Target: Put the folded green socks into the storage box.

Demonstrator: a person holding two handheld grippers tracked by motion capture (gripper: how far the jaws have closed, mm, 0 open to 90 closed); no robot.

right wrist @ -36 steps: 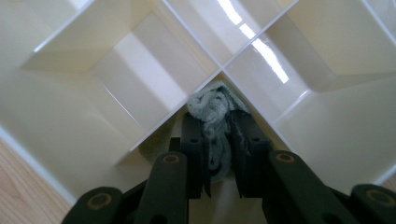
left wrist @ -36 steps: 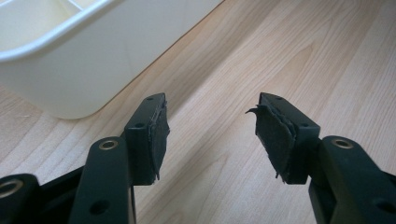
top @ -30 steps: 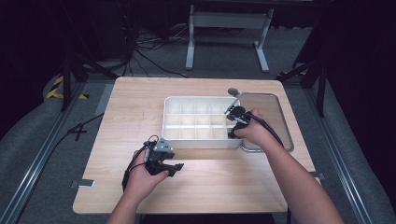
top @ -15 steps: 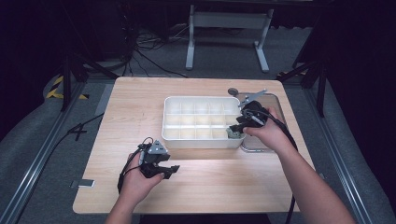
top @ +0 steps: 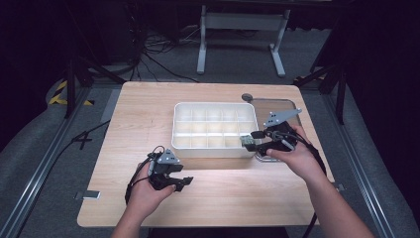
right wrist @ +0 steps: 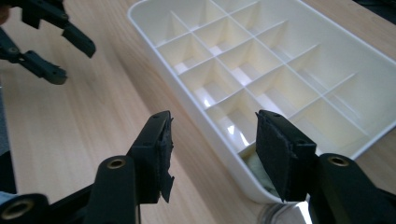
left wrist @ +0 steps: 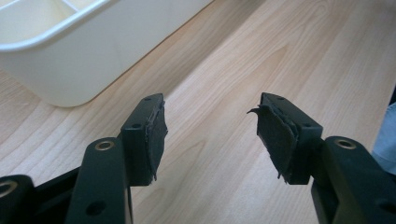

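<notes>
Here we hold the right gripper [top: 251, 140] with jaws apart (nothing between them) over the near right corner of the white divided tray [top: 214, 147] and should lower squarely, while the left gripper [top: 182, 182] waits unclenched nearby.

Surface [top: 148, 114]: pale wood, fine lengthwise grain.
Tray [top: 214, 148]: cream-white walls and dividers, glossy highlights on the compartment floors.
Left claw [top: 179, 182]: black, with matt charcoal pads [left wrist: 156, 140] frayed at the edges; brass-coloured screw heads; grey plate on top.
Right claw [top: 253, 140]: black, dark pads [right wrist: 272, 151], grey plate.
Metal tray [top: 282, 106]: silver-grey, reflective.
Floor [top: 44, 144]: grey carpet; yellow-and-black striped tape [top: 62, 93] at the left.
Cables [top: 158, 54]: black.
Stand [top: 242, 25]: light grey.
</notes>
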